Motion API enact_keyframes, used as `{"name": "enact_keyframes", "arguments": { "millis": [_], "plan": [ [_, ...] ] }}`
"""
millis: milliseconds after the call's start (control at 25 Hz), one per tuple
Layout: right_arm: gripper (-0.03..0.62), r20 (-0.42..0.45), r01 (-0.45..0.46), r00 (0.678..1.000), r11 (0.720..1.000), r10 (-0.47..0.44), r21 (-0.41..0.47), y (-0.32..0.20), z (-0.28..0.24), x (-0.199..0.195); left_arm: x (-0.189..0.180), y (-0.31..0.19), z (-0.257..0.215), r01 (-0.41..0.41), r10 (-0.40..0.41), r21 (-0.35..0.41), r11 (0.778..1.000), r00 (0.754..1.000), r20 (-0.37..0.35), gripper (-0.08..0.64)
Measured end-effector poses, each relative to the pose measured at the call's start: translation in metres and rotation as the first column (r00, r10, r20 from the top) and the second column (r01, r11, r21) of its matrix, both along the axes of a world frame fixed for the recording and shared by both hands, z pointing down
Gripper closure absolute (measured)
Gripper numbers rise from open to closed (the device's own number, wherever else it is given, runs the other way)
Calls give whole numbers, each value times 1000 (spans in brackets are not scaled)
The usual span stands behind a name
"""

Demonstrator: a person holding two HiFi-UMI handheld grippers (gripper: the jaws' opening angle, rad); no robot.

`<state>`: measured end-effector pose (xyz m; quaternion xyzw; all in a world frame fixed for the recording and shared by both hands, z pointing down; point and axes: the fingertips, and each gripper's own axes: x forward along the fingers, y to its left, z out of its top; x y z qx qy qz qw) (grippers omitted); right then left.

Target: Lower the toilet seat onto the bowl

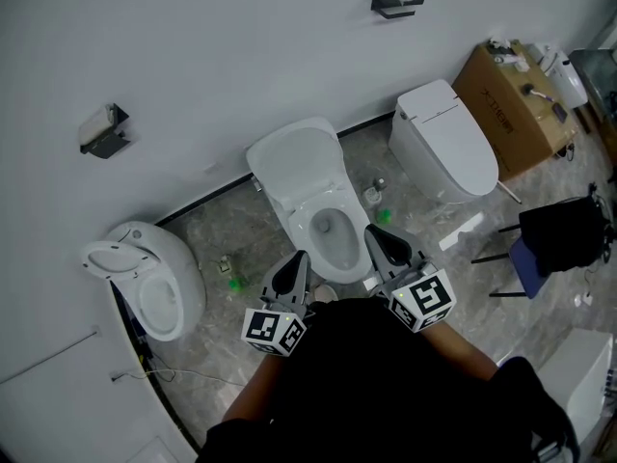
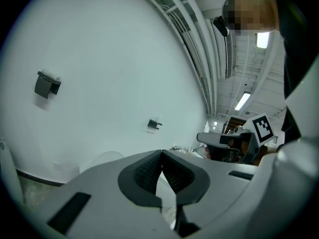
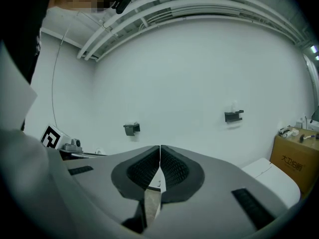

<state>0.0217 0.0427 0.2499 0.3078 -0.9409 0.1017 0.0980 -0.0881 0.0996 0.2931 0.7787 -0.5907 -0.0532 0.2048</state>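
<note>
Left tongs (image 1: 300, 258) and right tongs (image 1: 373, 231) sit side by side, both closed.

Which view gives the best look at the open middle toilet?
The head view: it shows the middle toilet from above, lid raised against the wall. The left gripper view shows only a pale curve, perhaps that lid, behind its jaws; the right gripper view shows nothing clear of it.

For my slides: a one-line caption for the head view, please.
The left gripper and right gripper, shut and empty, point at the middle toilet, its seat raised toward the wall.
</note>
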Motion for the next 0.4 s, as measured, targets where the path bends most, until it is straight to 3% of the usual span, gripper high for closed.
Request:
{"name": "enact_keyframes", "arguments": {
  "millis": [160,400],
  "plan": [
    [558,-11,0,1000,1000,0,-11,4,3,-4,-4,2,4,0,0,-9,1000,999,-32,543],
    [560,-34,29,999,1000,-29,-4,5,13,-23,-15,-3,24,-31,31,-28,999,999,-9,543]
  ]
}}
